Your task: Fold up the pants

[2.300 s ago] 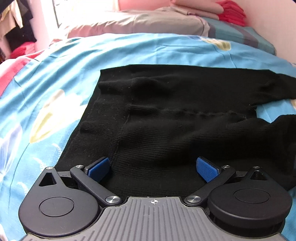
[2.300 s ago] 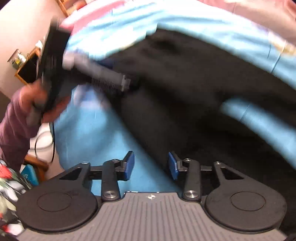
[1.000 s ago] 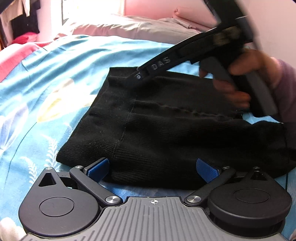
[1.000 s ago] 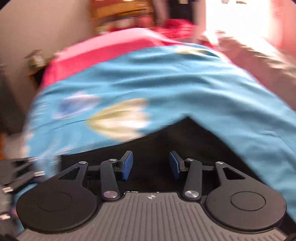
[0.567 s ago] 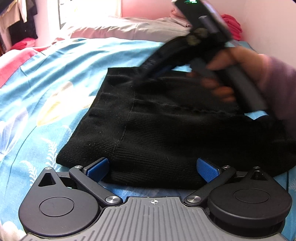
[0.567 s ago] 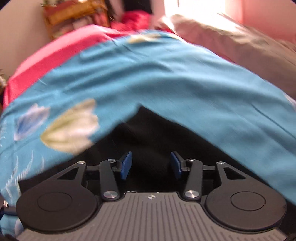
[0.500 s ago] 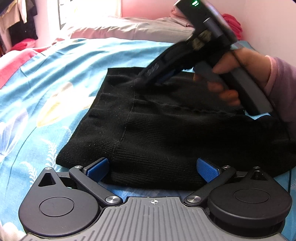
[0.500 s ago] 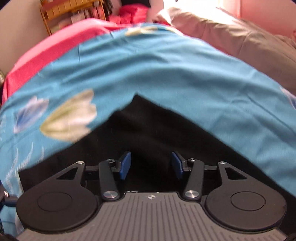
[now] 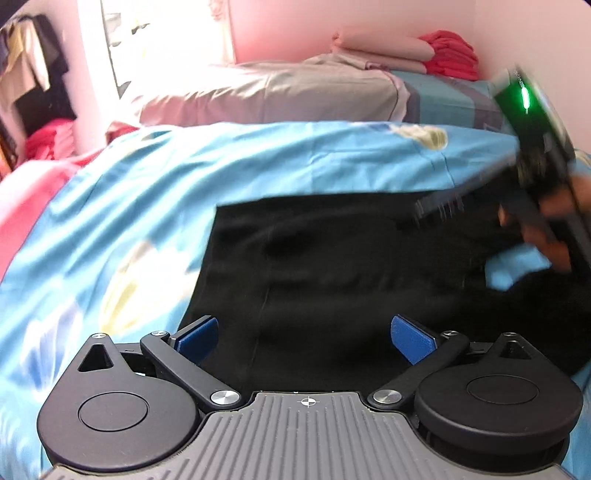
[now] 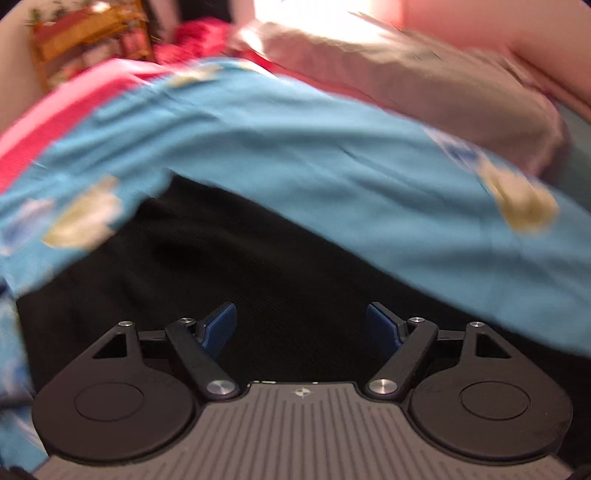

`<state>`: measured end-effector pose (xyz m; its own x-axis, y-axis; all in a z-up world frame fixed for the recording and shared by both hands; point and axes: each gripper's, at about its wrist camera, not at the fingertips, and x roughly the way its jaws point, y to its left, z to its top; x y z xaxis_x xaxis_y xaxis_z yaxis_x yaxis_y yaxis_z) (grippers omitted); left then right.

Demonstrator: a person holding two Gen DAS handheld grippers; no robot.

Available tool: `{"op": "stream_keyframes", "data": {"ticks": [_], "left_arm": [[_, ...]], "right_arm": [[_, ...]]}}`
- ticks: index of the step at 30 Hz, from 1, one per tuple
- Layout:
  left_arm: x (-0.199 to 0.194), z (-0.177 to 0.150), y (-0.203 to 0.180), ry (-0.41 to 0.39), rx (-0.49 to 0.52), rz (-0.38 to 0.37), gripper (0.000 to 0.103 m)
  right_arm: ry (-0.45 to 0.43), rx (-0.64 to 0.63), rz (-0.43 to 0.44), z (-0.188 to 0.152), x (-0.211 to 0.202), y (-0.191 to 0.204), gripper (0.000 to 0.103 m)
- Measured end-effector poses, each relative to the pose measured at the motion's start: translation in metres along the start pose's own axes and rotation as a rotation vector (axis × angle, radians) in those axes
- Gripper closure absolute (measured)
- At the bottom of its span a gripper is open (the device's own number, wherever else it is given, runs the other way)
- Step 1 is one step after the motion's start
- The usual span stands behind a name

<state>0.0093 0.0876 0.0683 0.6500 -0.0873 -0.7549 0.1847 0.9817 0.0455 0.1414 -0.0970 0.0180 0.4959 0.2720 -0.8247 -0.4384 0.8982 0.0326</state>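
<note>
Black knit pants [image 9: 332, 266] lie flat on a blue bedspread [image 9: 147, 206], waistband end to the left. My left gripper [image 9: 306, 338] is open and empty, low over the near edge of the waist part. My right gripper [image 10: 301, 325] is open and empty, just above the black fabric [image 10: 240, 266]; it also shows in the left wrist view [image 9: 532, 177] at the right, blurred, over the leg part. The split between the legs shows as a blue patch [image 9: 513, 267].
Pillows [image 9: 280, 92] and folded pink and red clothes [image 9: 417, 55] lie at the head of the bed by the pink wall. A pink blanket [image 9: 22, 199] lies at the left. A wooden shelf [image 10: 85, 33] stands beyond the bed.
My right gripper has opened wider and moved right along the pants, away from the far waist corner. My left gripper has moved forward over the near waist edge.
</note>
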Motion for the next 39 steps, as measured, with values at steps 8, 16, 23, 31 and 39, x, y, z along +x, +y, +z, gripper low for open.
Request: {"op": "stream_keyframes", "data": {"ticks": [8,16,23,31,39], "left_arm": [[0.090,0.049,-0.016,0.154,-0.049,0.033,0.000],[0.160,0.067,-0.029,0.213,-0.121,0.053,0.000],[0.156,0.057,-0.033,0.158,-0.112,0.058,0.000],[0.150,0.047,-0.032,0.100,-0.107,0.068,0.000],[0.150,0.052,-0.032,0.131,-0.103,0.075,0.000]], "right_arm": [[-0.220,0.102,-0.121,-0.033,-0.071,-0.067,0.016],[-0.122,0.308,-0.312,-0.107,-0.078,-0.195,0.021],[-0.308,0.600,-0.310,-0.150,-0.136,-0.284,0.014],[-0.271,0.787,-0.657,-0.190,-0.155,-0.350,0.034],[-0.149,0.795,-0.663,-0.184,-0.152,-0.336,0.025]]}}
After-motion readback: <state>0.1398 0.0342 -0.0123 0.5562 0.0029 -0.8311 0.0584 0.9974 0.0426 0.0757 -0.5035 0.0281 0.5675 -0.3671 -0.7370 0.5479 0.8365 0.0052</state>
